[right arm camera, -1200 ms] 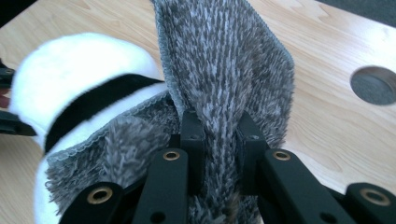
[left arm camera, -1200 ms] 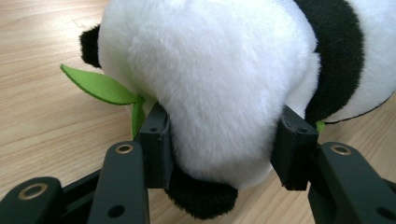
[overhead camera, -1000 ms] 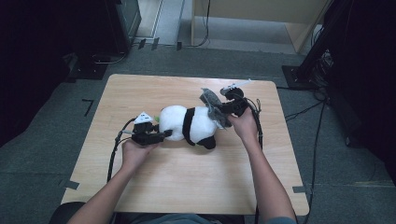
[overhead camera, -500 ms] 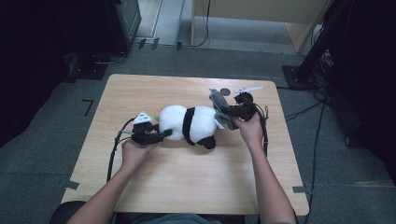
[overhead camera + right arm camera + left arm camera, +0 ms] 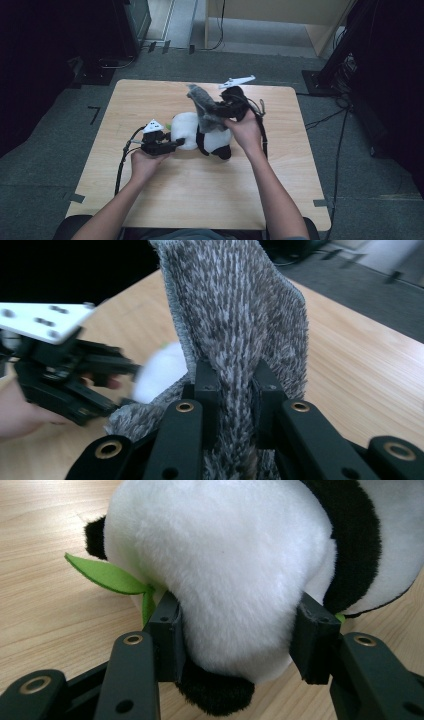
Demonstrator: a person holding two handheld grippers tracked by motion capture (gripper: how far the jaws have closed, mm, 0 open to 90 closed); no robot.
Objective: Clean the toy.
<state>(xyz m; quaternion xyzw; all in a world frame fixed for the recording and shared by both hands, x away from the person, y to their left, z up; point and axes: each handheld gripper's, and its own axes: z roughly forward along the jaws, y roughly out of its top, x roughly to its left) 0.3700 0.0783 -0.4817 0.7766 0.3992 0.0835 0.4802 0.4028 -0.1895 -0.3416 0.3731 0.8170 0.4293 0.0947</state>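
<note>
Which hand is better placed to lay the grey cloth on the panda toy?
Right. The right claw is shut on the grey cloth, raised above the panda toy. The left claw clamps the toy on the table.

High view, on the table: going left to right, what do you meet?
left gripper clamped on the panda's end → plush panda → grey fuzzy cloth lifted over it → right gripper pinching that cloth, on the wooden table.
</note>
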